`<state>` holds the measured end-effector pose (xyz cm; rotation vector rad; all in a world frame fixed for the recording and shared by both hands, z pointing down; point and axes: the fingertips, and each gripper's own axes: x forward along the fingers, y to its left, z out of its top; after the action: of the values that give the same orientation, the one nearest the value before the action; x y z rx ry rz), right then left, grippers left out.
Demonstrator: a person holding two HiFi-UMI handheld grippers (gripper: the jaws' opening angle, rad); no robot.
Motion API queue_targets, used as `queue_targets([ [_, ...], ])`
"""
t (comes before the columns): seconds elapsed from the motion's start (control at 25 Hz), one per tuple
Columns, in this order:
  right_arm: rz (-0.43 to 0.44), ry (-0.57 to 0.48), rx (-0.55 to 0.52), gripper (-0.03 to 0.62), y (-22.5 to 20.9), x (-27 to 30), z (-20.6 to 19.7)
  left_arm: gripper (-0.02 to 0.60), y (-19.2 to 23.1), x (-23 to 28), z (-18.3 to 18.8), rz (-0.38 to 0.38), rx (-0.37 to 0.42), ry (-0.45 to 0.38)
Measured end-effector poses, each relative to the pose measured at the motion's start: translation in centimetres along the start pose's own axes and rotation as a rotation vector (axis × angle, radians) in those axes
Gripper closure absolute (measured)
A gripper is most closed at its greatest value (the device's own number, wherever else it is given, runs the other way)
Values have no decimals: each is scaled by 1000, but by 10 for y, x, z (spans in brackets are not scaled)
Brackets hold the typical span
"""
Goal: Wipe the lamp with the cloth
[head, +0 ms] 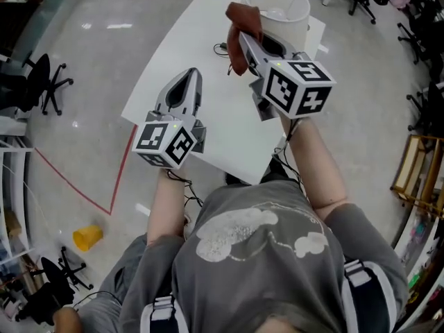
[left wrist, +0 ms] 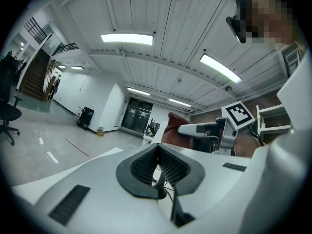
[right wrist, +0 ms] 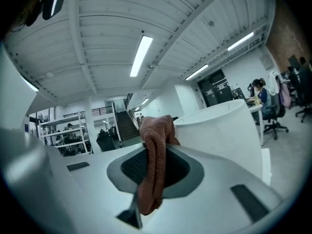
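Note:
The lamp's white shade (head: 277, 9) stands at the far end of the white table (head: 208, 130). My right gripper (head: 244, 39) is raised just left of the shade, shut on a brown cloth (head: 243, 23) that hangs from its tip. In the right gripper view the cloth (right wrist: 155, 155) drapes down between the jaws, with the shade (right wrist: 224, 135) close on the right. Nearer the front of the table my left gripper (head: 191, 75) hovers shut and holds nothing. The left gripper view shows its pads (left wrist: 168, 167) meeting, and beyond them the cloth (left wrist: 171, 128).
A thin dark cable (head: 222, 47) lies on the table near the lamp. On the floor are red tape lines and a yellow cup (head: 87, 237). Office chairs (head: 41, 82) stand at the left and at the far right, and a wooden rack (head: 420, 175) at the right.

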<state>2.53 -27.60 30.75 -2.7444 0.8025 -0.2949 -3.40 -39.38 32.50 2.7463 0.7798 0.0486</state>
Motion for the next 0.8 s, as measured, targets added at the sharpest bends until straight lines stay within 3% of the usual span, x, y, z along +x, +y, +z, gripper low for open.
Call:
queue_targets([
  [0.48,-23,187,-21,536,-5,12,-87,574,19,-3,-21,33,-58,30],
  [0.8,51,331,-17,536,-15,-12,-140,574,4,-7,-48,112,-83,45],
])
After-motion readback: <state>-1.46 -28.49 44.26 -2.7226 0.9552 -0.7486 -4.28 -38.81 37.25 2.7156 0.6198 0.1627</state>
